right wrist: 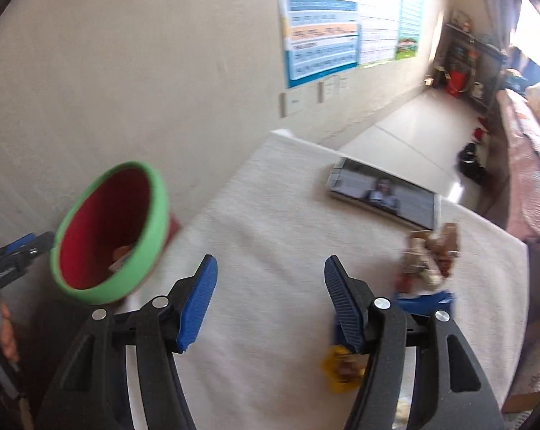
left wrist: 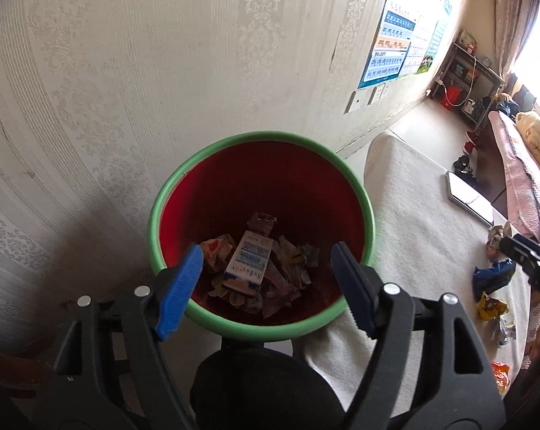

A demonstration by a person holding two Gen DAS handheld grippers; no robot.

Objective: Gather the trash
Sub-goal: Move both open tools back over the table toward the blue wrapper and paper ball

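A red bin with a green rim (left wrist: 262,328) stands beside the table, holding several wrappers and a white-and-blue carton (left wrist: 248,261). My left gripper (left wrist: 266,268) hangs open over the bin's mouth, nothing between its blue pads. In the right wrist view the bin (right wrist: 141,251) sits at the left, and my right gripper (right wrist: 270,301) stands open above the white tablecloth (right wrist: 270,222), empty. To its right lie a crumpled brown wrapper (right wrist: 431,254), a blue packet (right wrist: 424,301) and a yellow wrapper (right wrist: 336,369). The same trash shows in the left wrist view: blue packet (left wrist: 492,276), yellow wrapper (left wrist: 490,308).
A tablet (right wrist: 384,193) lies on the far part of the table. A patterned wall with posters (left wrist: 388,50) runs behind the bin. A bed with pink covers (left wrist: 520,179) stands at the right, shelves (left wrist: 463,79) at the room's far end. A hand (right wrist: 4,329) holds the left gripper's handle.
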